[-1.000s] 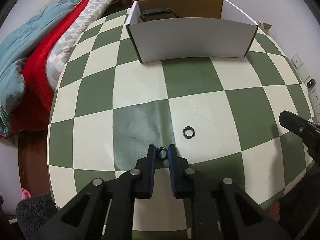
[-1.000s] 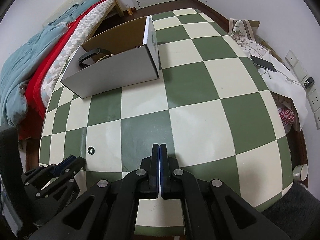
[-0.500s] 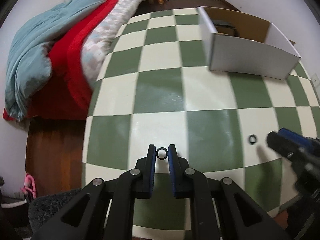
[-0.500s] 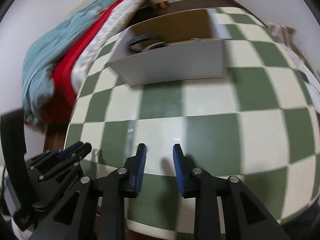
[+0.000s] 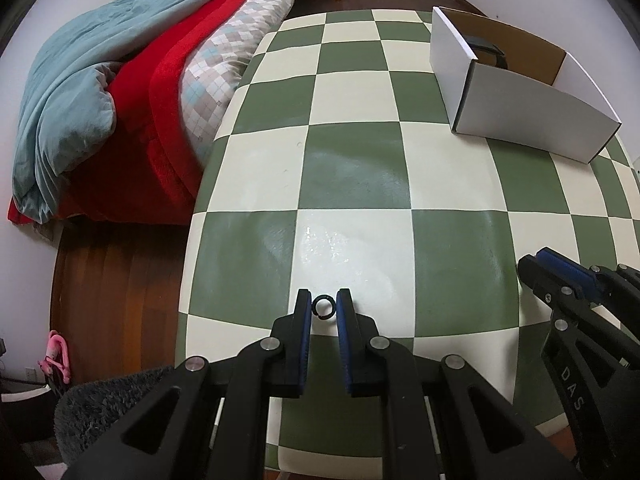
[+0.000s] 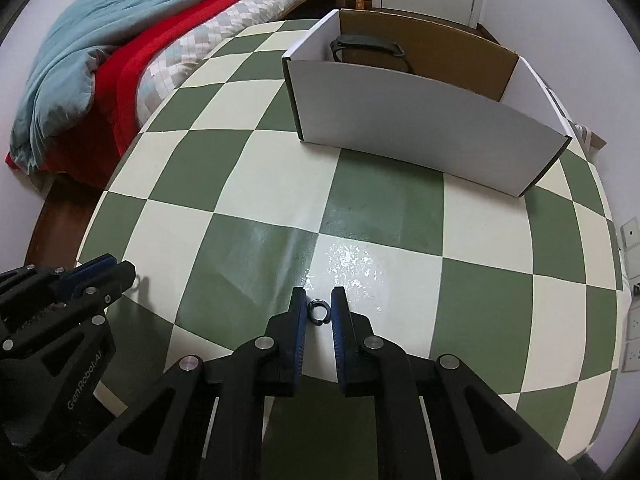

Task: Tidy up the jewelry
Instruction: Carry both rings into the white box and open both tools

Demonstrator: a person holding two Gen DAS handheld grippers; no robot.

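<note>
L hand-held gripper [image 5: 324, 307] grips black ring [image 5: 322, 307] above worktop [image 5: 356, 168]. R hand-held gripper [image 6: 319, 308] open w/ 2nd ring [image 6: 318, 311] between fingers. Box [image 6: 420, 120] at 1 o'clock.

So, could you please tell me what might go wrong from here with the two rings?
The black ring sits pinched only at the left claw tips, near the table edge; a slip could send it to the floor.
The right claw is open around the second ring, flat on the glossy table; closing may skid it away.
</note>
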